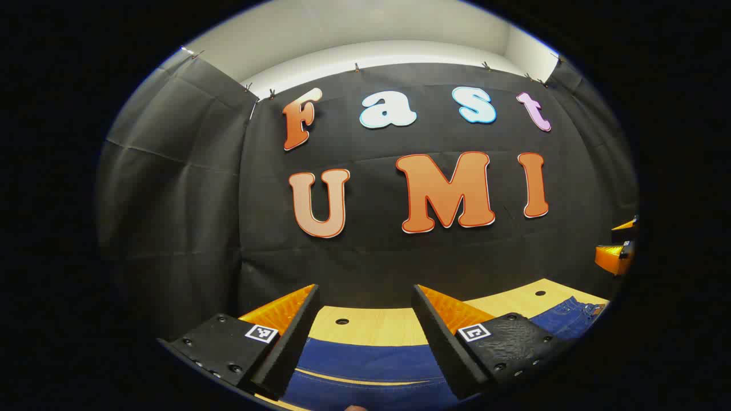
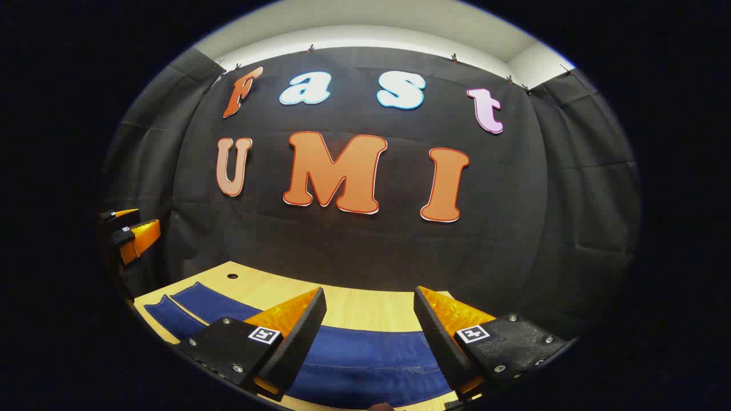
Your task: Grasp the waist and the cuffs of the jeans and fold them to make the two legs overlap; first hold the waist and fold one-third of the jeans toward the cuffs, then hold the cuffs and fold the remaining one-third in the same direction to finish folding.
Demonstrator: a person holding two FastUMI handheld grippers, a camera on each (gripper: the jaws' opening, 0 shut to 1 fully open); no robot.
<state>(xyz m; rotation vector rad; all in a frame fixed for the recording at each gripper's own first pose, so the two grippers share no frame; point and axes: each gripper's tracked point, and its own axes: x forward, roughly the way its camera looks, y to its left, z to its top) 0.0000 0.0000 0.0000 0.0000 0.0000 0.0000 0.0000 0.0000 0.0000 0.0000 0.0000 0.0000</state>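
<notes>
Left gripper view, tongs (image 1: 365, 325) spread above jeans (image 1: 365, 365)

The jeans (image 1: 365, 365) are dark blue with a thin yellow-orange seam line. The bench (image 1: 371, 324) is light wood, pale yellow, with small dark round holes. The wall cloth (image 2: 354, 251) is black and creased. Above it, at 12 o'clock, the room wall (image 1: 365, 28) is plain off-white.

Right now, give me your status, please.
Both tongs, left and right, open, above jeans. Jeans flat on table, not yet grasped. Nothing in the way.
</notes>
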